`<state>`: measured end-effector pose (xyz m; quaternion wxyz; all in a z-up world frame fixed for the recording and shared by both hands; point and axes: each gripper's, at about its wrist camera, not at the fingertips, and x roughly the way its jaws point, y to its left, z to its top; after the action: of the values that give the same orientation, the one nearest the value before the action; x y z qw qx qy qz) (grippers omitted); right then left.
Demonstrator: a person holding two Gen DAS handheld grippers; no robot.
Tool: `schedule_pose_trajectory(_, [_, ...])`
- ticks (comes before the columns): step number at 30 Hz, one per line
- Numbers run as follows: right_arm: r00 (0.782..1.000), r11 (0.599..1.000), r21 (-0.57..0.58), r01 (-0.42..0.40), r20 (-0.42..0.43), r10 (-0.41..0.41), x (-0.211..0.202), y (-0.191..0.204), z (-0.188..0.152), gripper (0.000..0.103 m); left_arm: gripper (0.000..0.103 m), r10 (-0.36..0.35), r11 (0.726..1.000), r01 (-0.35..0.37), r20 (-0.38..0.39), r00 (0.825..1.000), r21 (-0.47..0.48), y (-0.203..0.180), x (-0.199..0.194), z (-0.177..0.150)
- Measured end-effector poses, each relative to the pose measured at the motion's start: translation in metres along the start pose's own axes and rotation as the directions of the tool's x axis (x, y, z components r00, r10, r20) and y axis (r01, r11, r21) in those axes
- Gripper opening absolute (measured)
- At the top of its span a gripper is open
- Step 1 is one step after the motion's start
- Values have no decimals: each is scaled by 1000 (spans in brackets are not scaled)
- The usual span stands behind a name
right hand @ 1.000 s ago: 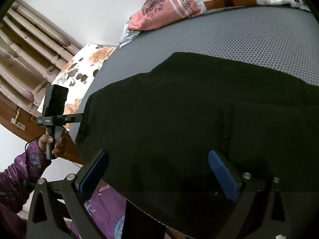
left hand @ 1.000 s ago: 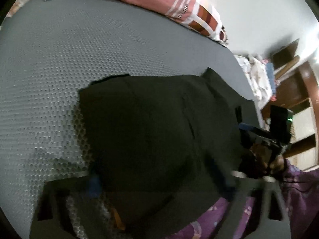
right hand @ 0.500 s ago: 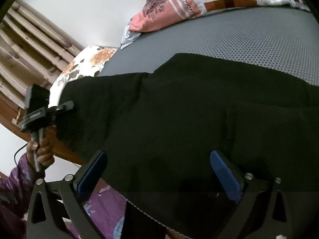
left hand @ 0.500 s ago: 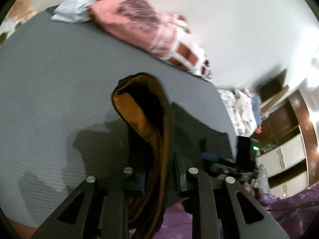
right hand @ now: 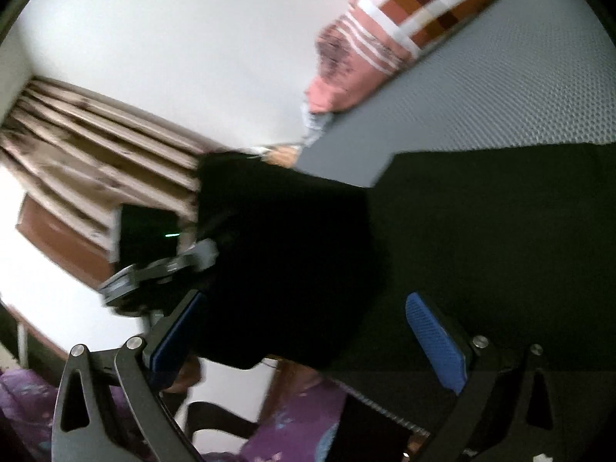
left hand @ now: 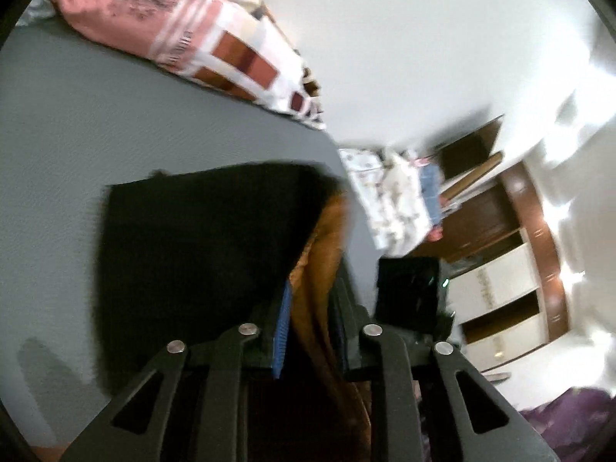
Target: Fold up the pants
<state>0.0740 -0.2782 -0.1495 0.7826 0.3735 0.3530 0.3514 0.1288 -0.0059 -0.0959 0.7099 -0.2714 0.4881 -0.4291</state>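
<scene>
The biggest thing I see is the grey bed surface (left hand: 77, 146), with a fine dotted texture, which fills the left part of the left wrist view and the upper right of the right wrist view. Behind it stands a plain white wall (left hand: 404, 38). On the bed lie the black pants (left hand: 200, 254) — most of the cloth is spread flat on the grey surface, and one end is lifted up off the bed, so in the right wrist view it hangs as a dark fold in front of the curtain (right hand: 96, 154). At the far edge of the bed lies a pink pillow (left hand: 173, 27) with white stripes and brown squares. At the right of the left wrist view I see a brown wardrobe (left hand: 516, 254) with white panels, and a heap of white printed cloth (left hand: 389, 196) near it; the picture is blurred there. My left gripper (left hand: 308, 319) has just been closing and its jaws are now pressed together on the raised edge of the pants, where the orange-brown inside of the cloth shows between the blue pads. My right gripper (right hand: 308, 331) has its jaws spread wide, and the lifted black cloth is seen between the two blue pads (right hand: 435, 338) — I cannot see them pressing on it. A purple patterned sleeve (right hand: 296, 423) shows at the bottom of the right wrist view.
</scene>
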Motion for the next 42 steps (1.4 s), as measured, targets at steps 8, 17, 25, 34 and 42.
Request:
schedule_pose_trajectory(8, [992,994,66,-83,102,76,-57,-20,7,103,3,20,994,-21,2,1000,110,-47,61,25])
schedule_pose_trajectory(17, [993,994,63,91,73,-96,-61,-39,8,103,5,255,953,-263,67,965,152,-13,18,5])
schedule_pose_trajectory(25, [958,955,-78,287,23,-286,-9,-36,25,103,12,346,936,-348,41,937,47,56,5,-22])
schedule_pose_trajectory(34, [973,979,-73,190,-116,-197,27,-30,9,54,28,296,954,-295,25,955,-51,76,4,-25])
schedule_pose_trajectory(42, [946,945,-58,322,-21,-324,-11,-42,30,84,39,282,958,-280,22,959,-67,74,7,-26])
